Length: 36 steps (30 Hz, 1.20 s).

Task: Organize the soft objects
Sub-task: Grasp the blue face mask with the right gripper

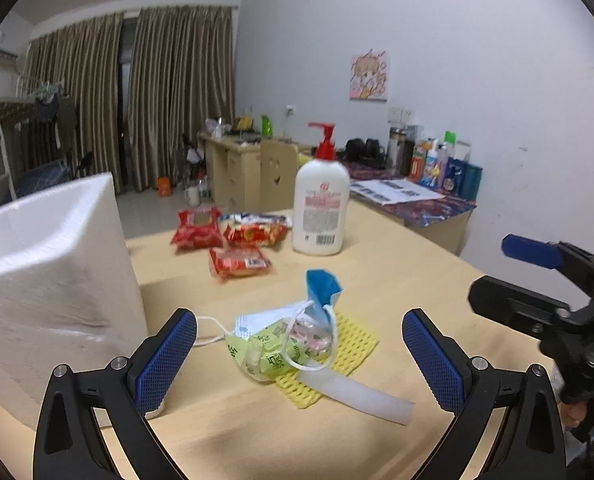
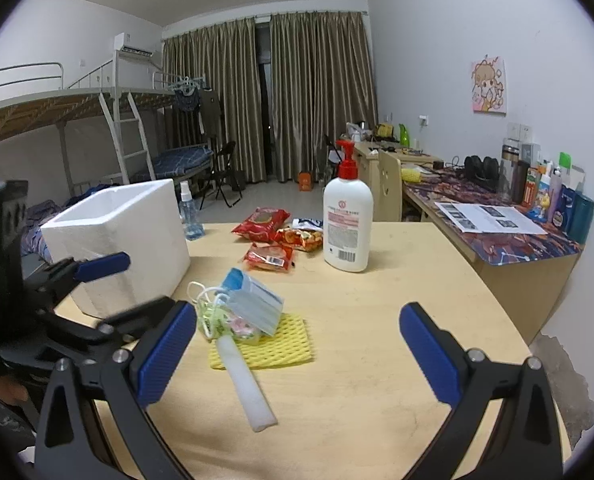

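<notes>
A pile of soft things lies mid-table: a blue face mask point(image 1: 322, 288) point(image 2: 253, 300), a green snack packet point(image 1: 271, 354) point(image 2: 233, 326), a yellow foam net point(image 1: 353, 344) point(image 2: 285, 340) and a white foam strip point(image 1: 361, 394) point(image 2: 249, 384). A white foam box point(image 1: 53, 280) point(image 2: 125, 236) stands at the left. My left gripper point(image 1: 299, 354) is open, just before the pile. My right gripper point(image 2: 297, 348) is open, over the table right of the pile. Each shows in the other's view.
Three red snack packets point(image 1: 225, 240) point(image 2: 277, 236) and a white pump bottle point(image 1: 322, 204) point(image 2: 347, 224) stand further back on the wooden table point(image 1: 397, 280). A small spray bottle point(image 2: 189, 216) stands behind the box. A cluttered desk point(image 2: 497, 220) runs along the right wall.
</notes>
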{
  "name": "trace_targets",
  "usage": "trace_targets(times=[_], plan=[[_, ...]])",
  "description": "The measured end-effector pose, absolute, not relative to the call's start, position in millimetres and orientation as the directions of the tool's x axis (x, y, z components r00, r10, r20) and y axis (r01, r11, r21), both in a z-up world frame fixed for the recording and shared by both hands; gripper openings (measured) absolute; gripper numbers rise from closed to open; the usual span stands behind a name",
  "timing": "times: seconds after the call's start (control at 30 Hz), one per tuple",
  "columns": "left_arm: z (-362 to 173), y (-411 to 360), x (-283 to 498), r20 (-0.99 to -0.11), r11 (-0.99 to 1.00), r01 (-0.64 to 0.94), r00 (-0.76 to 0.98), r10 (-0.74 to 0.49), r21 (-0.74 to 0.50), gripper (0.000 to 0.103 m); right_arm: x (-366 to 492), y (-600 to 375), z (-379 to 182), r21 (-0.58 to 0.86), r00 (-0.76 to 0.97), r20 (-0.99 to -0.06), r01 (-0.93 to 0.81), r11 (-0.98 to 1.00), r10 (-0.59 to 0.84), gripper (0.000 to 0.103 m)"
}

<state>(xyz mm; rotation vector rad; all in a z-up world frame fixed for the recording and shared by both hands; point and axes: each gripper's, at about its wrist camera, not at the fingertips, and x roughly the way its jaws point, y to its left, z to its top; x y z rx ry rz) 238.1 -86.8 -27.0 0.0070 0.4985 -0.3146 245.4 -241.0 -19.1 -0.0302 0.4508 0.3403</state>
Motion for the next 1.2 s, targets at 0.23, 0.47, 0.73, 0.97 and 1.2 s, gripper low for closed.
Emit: trace_targets(times=[0.23, 0.47, 0.73, 0.97, 1.2], plan=[[-28, -80, 264, -0.459, 0.971, 0.212, 0.856, -0.237, -0.107, 0.103, 262, -240, -26, 0.054, 0.821, -0.463, -0.351, 0.935, 0.335, 0.103], [-44, -64, 275, -0.497, 0.975, 0.182, 0.839, -0.22, -0.125, 0.103, 287, -230, -37, 0.038, 0.795, -0.51, -0.36, 0.932, 0.327, 0.103], [-59, -54, 273, -0.521, 0.986, 0.162, 0.839, -0.157, -0.037, 0.101, 316, -211, -51, 0.043, 0.699, -0.589, -0.473, 0.88, 0.405, 0.093], [-67, -51, 279, -0.559, 0.971, 0.224, 0.797, -0.229, -0.078, 0.101, 331, -193, -63, 0.044, 0.636, -0.639, -0.531, 0.847, 0.432, 0.081], [-68, -50, 280, -0.57, 0.97, 0.229, 0.789, -0.231, -0.077, 0.101, 343, -177, -67, 0.019, 0.622, -0.662, -0.544, 0.839, 0.418, 0.077]])
